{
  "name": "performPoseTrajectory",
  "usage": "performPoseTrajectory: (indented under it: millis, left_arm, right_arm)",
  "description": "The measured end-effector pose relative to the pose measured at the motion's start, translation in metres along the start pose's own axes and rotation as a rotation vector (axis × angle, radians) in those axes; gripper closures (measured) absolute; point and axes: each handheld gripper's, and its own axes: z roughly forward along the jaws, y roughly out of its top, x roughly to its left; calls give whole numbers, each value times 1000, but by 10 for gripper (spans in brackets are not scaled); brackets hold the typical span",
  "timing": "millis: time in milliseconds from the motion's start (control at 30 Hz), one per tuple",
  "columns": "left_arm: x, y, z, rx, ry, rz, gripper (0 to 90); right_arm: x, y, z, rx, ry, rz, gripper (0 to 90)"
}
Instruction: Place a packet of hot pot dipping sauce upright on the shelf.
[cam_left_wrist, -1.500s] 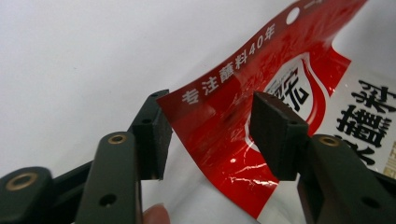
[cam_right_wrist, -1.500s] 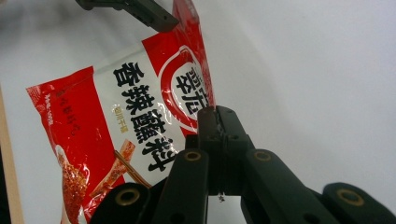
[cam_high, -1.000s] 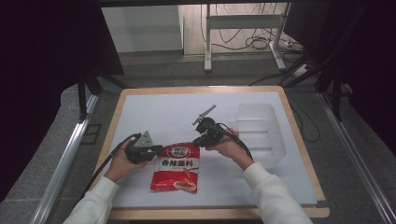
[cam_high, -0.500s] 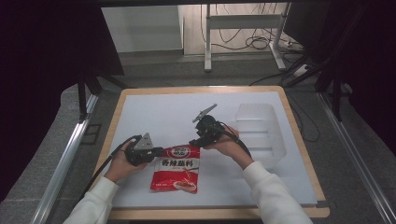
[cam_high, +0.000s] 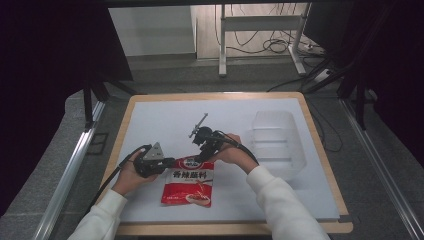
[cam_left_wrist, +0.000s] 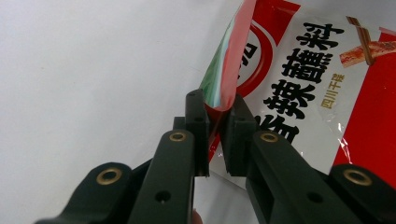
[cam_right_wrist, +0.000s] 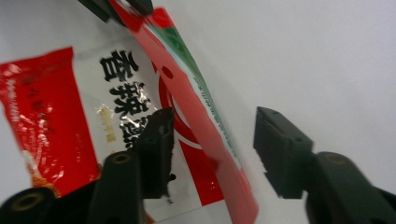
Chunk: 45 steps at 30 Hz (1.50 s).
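We see a person at a table (cam_high: 150, 107) with a white top, holding one claw in each hand. The left gripper (cam_left_wrist: 215, 119) has its jaws pressed together on the upper edge of the seasoning packet (cam_high: 189, 180), a red and white pouch with black printed characters. In the left gripper view, this thin sealed edge stands up between the two black pads and rises above them, while the printed face of the packet spreads out to the right of the claw and lies on the table. In the high view, the left gripper (cam_high: 167, 162) sits just at the upper left corner of the packet, and the rest of the pouch lies below and to the right of it, toward the person. The right gripper (cam_right_wrist: 212, 140) is half open, and its jaws have just been closing a little. In the right gripper view, the lifted red edge of the packet (cam_right_wrist: 196, 121) runs in the gap between the two jaws, but neither pad presses on it; the left jaw is in front of the printed face, the right jaw over bare table. In the high view, the right gripper (cam_high: 202, 150) stands at the top edge of the packet. A clear plastic container (cam_high: 275, 142) stands well apart on the far side of the right claw.
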Motion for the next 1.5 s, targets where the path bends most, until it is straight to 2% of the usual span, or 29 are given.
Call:
performPoseTrajectory:
  millis: [200,267,467,500,600,700,800,867,1033,1267,1500]
  left_arm:
    - [1,1,-1,0,-3,-8,820]
    - [1,1,-1,-5,0,-13,818]
    - [1,1,-1,-13,14,-19,787]
    - [2,1,-1,-20,27,-28,764]
    - [4,0,-4,-40,60,-80,560]
    - [7,-2,-10,-57,81,-166,429]
    - [9,-6,-19,-79,99,-215,349]
    - [9,-11,-25,-102,86,-247,327]
    - [9,-23,-30,-98,126,-296,337]
    - [10,-34,-34,-101,136,-324,340]
    - [11,-36,-30,-88,137,-321,339]
  right_arm:
    - [-3,2,15,64,-15,-12,720]
    - [-3,2,17,62,-16,-14,779]
    - [-3,2,18,60,-19,-53,864]
    - [-3,2,18,59,-21,-60,871]
    - [-3,2,16,54,-14,-84,878]
    - [-3,1,12,30,-15,-68,881]
    - [-4,-1,6,5,-4,-64,882]
    - [-5,-2,0,-12,4,-52,884]
    - [-4,-6,-13,-41,12,-35,884]
    - [-2,-11,-28,-82,33,-11,886]
    - [-2,-12,-44,-121,74,15,887]
